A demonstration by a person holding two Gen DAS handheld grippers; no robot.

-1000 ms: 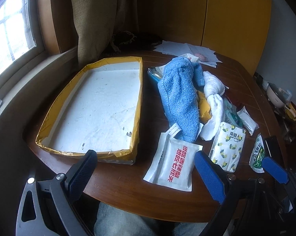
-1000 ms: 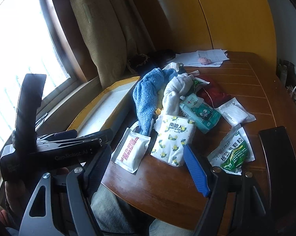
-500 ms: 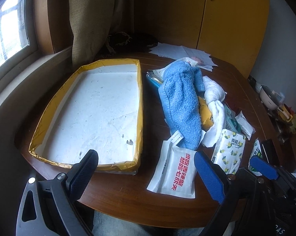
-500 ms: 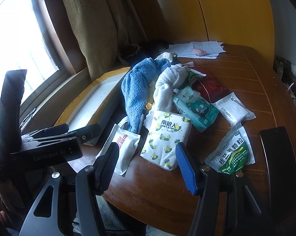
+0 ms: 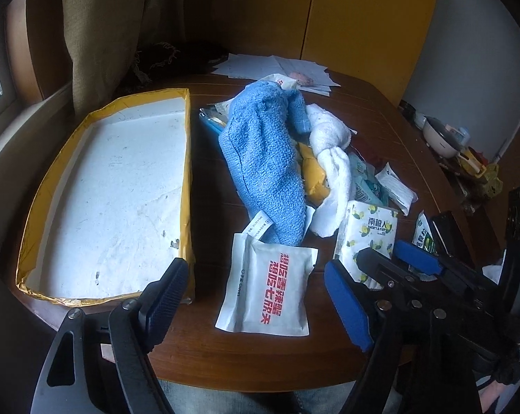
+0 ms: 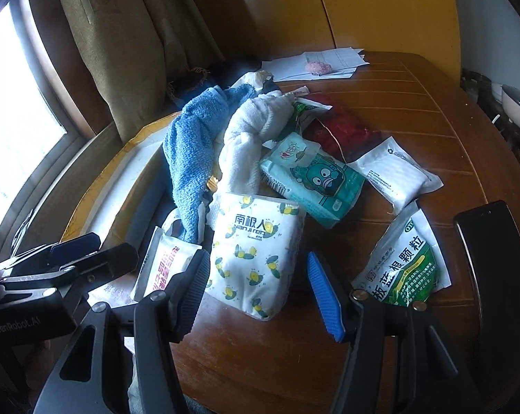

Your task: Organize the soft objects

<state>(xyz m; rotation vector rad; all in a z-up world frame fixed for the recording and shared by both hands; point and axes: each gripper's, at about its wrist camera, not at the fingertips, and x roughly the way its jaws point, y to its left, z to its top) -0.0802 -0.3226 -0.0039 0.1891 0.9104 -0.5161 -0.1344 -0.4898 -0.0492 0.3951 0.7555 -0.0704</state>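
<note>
While nothing has yet been placed in the yellow-rimmed tray, the approach step is judged to be in hand. The left gripper is aimed steeply down at the white sachet with red print; its jaws have just been closing but are spread, the sachet untouched. The right gripper is angled down over the lemon-print tissue pack, its jaws narrowed yet clear of the pack, which lies between them. Further descent and closure on each pack are required next. The blue towel and white towel lie heaped on the table beside the tray.
</note>
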